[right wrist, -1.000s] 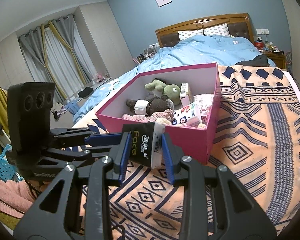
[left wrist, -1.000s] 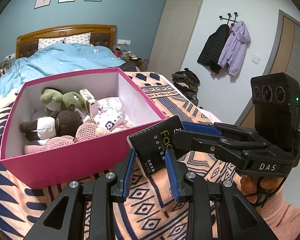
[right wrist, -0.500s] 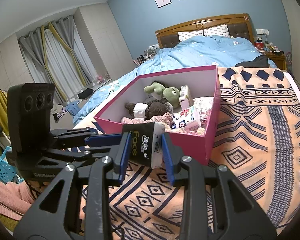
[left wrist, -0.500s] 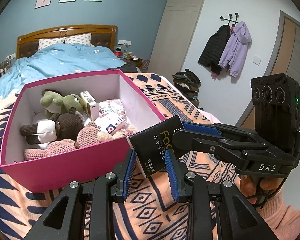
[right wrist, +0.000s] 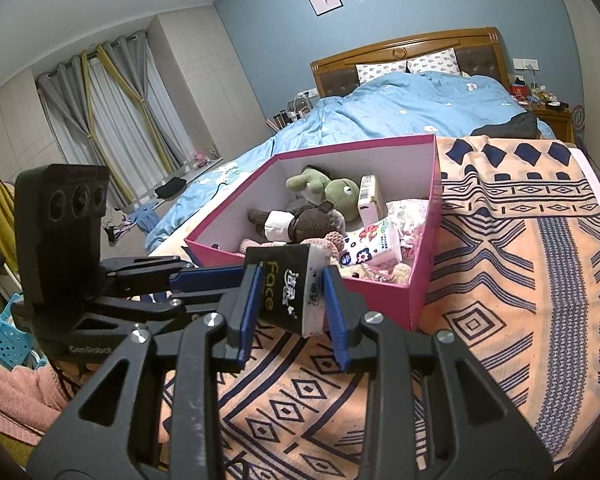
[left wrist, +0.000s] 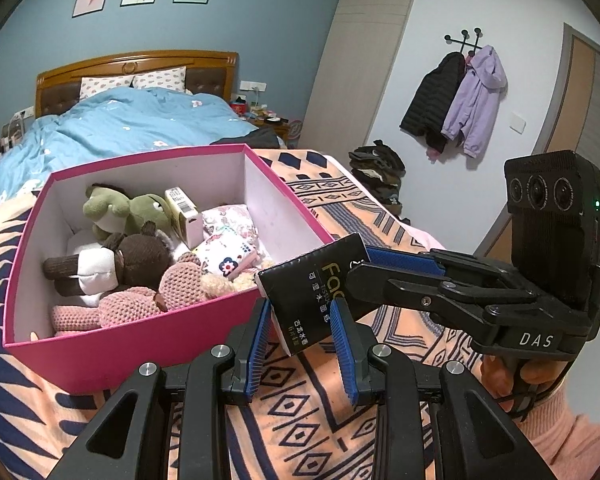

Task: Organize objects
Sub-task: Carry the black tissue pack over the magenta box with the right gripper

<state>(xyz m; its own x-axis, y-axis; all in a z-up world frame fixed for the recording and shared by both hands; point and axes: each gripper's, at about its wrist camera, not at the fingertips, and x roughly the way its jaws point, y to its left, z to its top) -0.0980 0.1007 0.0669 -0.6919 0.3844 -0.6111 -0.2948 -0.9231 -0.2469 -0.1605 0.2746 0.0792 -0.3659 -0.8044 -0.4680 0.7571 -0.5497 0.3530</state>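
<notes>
1. Holding the black tissue pack [left wrist: 314, 296] between them, both hand-held grippers meet just short of the pink box [left wrist: 148, 332], above the patterned blanket [right wrist: 520, 280].
2. The right hand-held gripper [right wrist: 290, 300] is closed on one end of the pack, its blue pads [right wrist: 247, 304] pressed against the two faces.
3. The left hand-held gripper [left wrist: 300, 344] straddles the pack's lower end at a narrow setting; whether its pads actually press the pack cannot be told, as a slight gap seems visible on one side.
4. The pack is held tilted and clear of the bed, probably so that it can be passed or steadied from two sides before going over the box wall.
5. Ahead of the left gripper, the box already holds a green plush [left wrist: 124, 210], a brown plush [left wrist: 112, 264], a pink knit toy [left wrist: 140, 300], a small carton [left wrist: 182, 212] and a floral pack [left wrist: 230, 254].
6. Free room is judged to remain near the right wall, so the pack likely belongs there.
</notes>
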